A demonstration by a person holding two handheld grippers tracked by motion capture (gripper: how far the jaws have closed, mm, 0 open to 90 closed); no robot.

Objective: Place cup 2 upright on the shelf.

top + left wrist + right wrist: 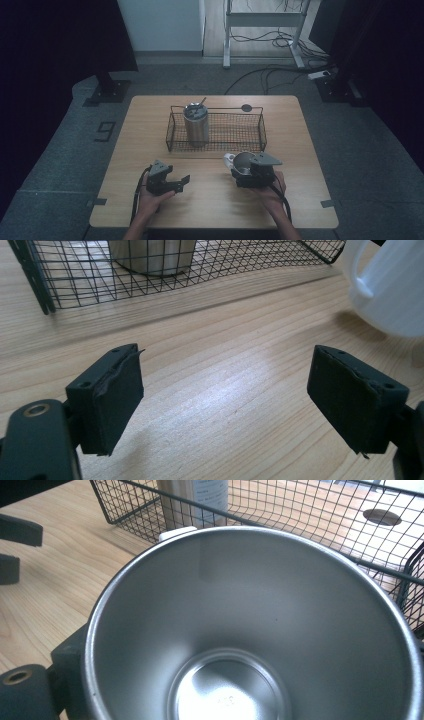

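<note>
The white-handled mug with a steel inside (239, 163) sits near the right front of the pale wooden desk (210, 200), clamped in the right tool (252, 172), just in front of the black wire basket (250, 135) holding a tall steel tumbler (196, 125). The left tool (172, 186) rests to the left, its jaws spread apart on nothing.

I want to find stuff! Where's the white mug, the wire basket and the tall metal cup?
white mug (395, 295): left gripper view, its outer side wall.
wire basket (240, 132): high view, its bare mesh floor.
tall metal cup (196, 129): high view, its side wall.
</note>
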